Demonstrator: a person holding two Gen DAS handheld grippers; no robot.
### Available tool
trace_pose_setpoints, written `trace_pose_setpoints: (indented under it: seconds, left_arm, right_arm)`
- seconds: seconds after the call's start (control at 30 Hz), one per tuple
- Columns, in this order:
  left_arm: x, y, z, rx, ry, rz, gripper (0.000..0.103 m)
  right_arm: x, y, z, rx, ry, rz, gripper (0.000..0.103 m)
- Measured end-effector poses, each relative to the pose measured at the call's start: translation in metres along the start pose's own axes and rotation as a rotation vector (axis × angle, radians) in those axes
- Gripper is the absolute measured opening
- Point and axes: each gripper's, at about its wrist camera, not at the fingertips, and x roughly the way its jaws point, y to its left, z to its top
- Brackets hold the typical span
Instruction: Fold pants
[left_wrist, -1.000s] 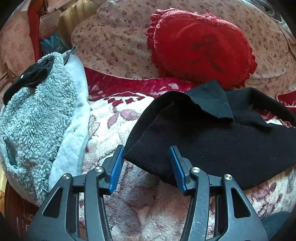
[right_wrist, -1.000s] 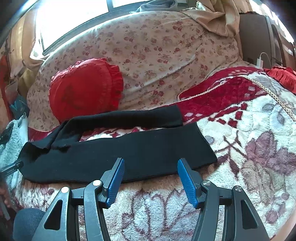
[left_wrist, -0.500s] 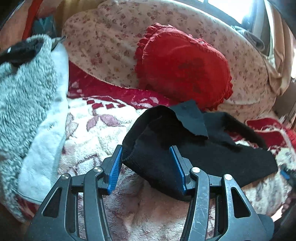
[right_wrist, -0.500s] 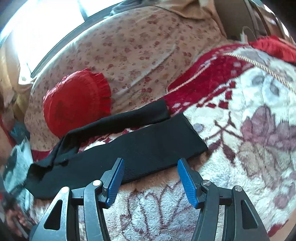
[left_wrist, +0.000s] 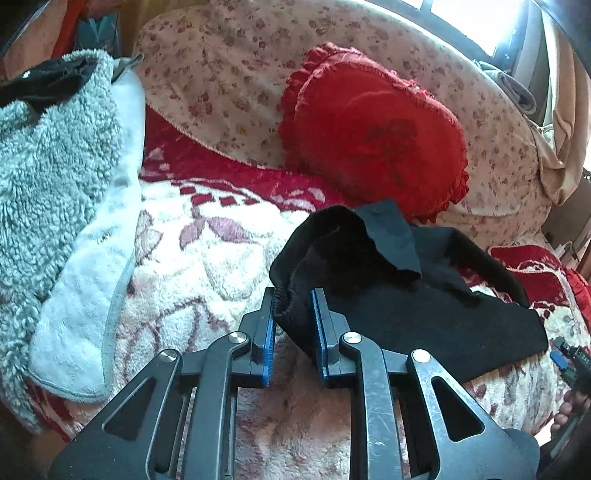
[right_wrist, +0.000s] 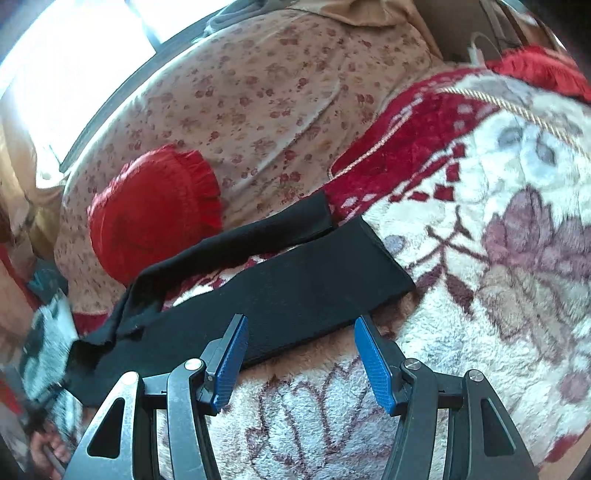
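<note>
— While the left tongs (left_wrist: 292, 295) are closing on the bunched waistband, where do the pants (right_wrist: 295, 291) lie?
— On the bed's flowered blanket (right_wrist: 498, 258), long axis running sideways, waist toward the left tongs, cuffs toward the far end; one leg sits behind the other.
— And the right tongs (right_wrist: 300, 323)?
— Wide, holding nothing, their tips at the near leg's edge.
— What's around?
— A red cushion (left_wrist: 373, 133) just behind, against a floral quilt (left_wrist: 229, 66); a fluffy grey robe (left_wrist: 48, 177) further off beside the waist.
</note>
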Motion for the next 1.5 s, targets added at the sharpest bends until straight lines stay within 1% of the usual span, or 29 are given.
trace_pose_setpoints:
  seconds: [0.17,0.23,0.33,0.43,0.47,0.5,0.53,0.57,0.63,0.67,0.7,0.73,0.8,0.87,0.93,1.0,1.1,1.17,1.23,1.27,1.3,1.33,1.37,1.4,1.47,1.5]
  left_arm:
    - [0.002,0.002,-0.004,-0.031,0.036,-0.023,0.019]
    - [0.004,0.000,-0.005,-0.042,0.050,-0.041,0.019]
    - [0.009,0.001,-0.007,-0.093,0.090,-0.059,0.019]
    - [0.010,0.004,-0.006,-0.146,0.089,-0.071,0.019]
    - [0.010,0.004,-0.004,-0.147,0.083,-0.063,0.018]
    - [0.011,0.003,-0.003,-0.147,0.083,-0.058,0.013]
    - [0.011,0.002,-0.002,-0.150,0.083,-0.057,0.006]
    - [0.011,0.001,-0.001,-0.149,0.080,-0.055,0.004]
    - [0.007,-0.004,-0.001,-0.134,0.069,-0.047,0.004]
    - [0.004,-0.005,-0.002,-0.131,0.062,-0.035,0.004]
    - [0.000,-0.003,-0.003,-0.139,0.056,-0.027,0.004]
    - [-0.004,0.000,-0.005,-0.161,0.051,-0.021,0.004]
    - [-0.014,0.010,-0.009,-0.204,0.045,-0.018,0.004]
    - [-0.026,0.025,-0.017,-0.245,0.044,-0.002,0.004]
    - [-0.036,0.040,-0.020,-0.273,0.045,0.006,0.004]
    - [-0.047,0.056,-0.023,-0.297,0.045,0.008,0.004]
    - [-0.067,0.074,-0.022,-0.272,0.020,0.042,0.004]
    - [-0.073,0.082,-0.022,-0.272,0.008,0.070,0.004]
    - [-0.071,0.088,-0.023,-0.263,0.001,0.103,0.004]
    - [-0.065,0.090,-0.024,-0.243,0.014,0.113,0.004]
    - [-0.056,0.088,-0.026,-0.215,0.036,0.138,0.005]
    - [-0.048,0.089,-0.030,-0.196,0.054,0.175,0.008]
    - [-0.041,0.088,-0.033,-0.179,0.073,0.201,0.009]
    - [-0.037,0.089,-0.035,-0.169,0.083,0.211,0.010]
    - [-0.038,0.097,-0.037,-0.178,0.079,0.210,0.020]
    - [-0.040,0.098,-0.036,-0.175,0.072,0.225,0.024]
  right_arm:
    - [-0.002,-0.022,0.001,0.134,-0.008,0.049,0.058]
    - [0.001,-0.031,-0.001,0.196,0.003,0.084,0.058]
    - [0.005,-0.043,-0.003,0.282,0.022,0.127,0.058]
    - [0.010,-0.059,-0.005,0.372,0.016,0.130,0.058]
    - [0.014,-0.064,-0.003,0.401,0.013,0.129,0.058]
    - [0.017,-0.068,-0.002,0.414,0.016,0.132,0.057]
    - [0.022,-0.069,0.001,0.414,0.025,0.132,0.054]
    - [0.025,-0.068,0.005,0.399,0.030,0.130,0.051]
    - [0.032,-0.062,0.010,0.358,0.045,0.140,0.037]
    - [0.035,-0.061,0.010,0.350,0.052,0.134,0.025]
    - [0.036,-0.061,0.009,0.344,0.059,0.100,0.013]
    - [0.034,-0.064,0.006,0.344,0.060,0.080,0.009]
    - [0.027,-0.069,0.003,0.367,0.051,0.076,0.005]
    - [0.021,-0.072,0.000,0.369,0.060,0.091,0.004]
    - [0.020,-0.068,-0.006,0.338,0.114,0.126,0.004]
    - [0.019,-0.057,-0.010,0.278,0.142,0.152,0.003]
    - [0.013,-0.033,-0.018,0.186,0.184,0.230,0.003]
    - [0.009,-0.023,-0.025,0.157,0.201,0.256,0.003]
    - [0.007,-0.017,-0.034,0.132,0.223,0.269,0.003]
    - [0.008,-0.016,-0.037,0.124,0.229,0.263,0.003]
    - [0.012,-0.016,-0.038,0.110,0.240,0.225,0.003]
    - [0.015,-0.016,-0.037,0.104,0.240,0.179,0.003]
    - [0.019,-0.017,-0.035,0.098,0.237,0.128,0.003]
    - [0.017,-0.016,-0.032,0.070,0.211,0.046,0.003]
    - [0.010,-0.005,-0.023,0.003,0.154,-0.039,0.004]
    - [0.006,0.004,-0.017,-0.046,0.115,-0.083,0.005]
